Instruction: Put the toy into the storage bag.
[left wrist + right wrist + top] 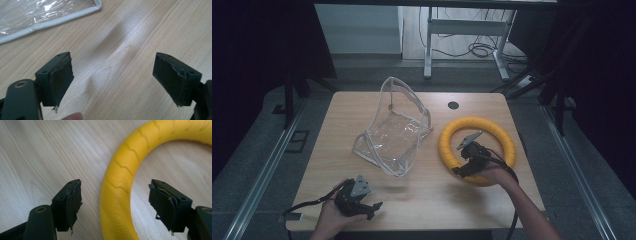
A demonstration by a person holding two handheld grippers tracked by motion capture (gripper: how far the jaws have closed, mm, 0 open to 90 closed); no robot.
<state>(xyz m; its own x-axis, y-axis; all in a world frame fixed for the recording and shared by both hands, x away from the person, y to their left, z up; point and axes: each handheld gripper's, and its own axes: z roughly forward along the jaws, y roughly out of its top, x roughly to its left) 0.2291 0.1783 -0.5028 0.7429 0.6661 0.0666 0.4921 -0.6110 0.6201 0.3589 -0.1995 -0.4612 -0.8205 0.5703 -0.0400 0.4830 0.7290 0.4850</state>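
The wooden bench carries a clear plastic bag near its middle, standing partly upright. To the right lies a yellow ring, flat on the wood. The right claw is spread wide, straddling the ring's near rim. The left claw, also wide, hovers over bare wood near the front edge.

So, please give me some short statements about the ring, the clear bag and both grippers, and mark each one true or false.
1. The right gripper is open, with the yellow ring between its jaws. True.
2. The left gripper is shut on the clear bag. False: it is open over bare table.
3. The ring lies inside the bag. False: it lies beside it.
4. The bag has a white edge. True.
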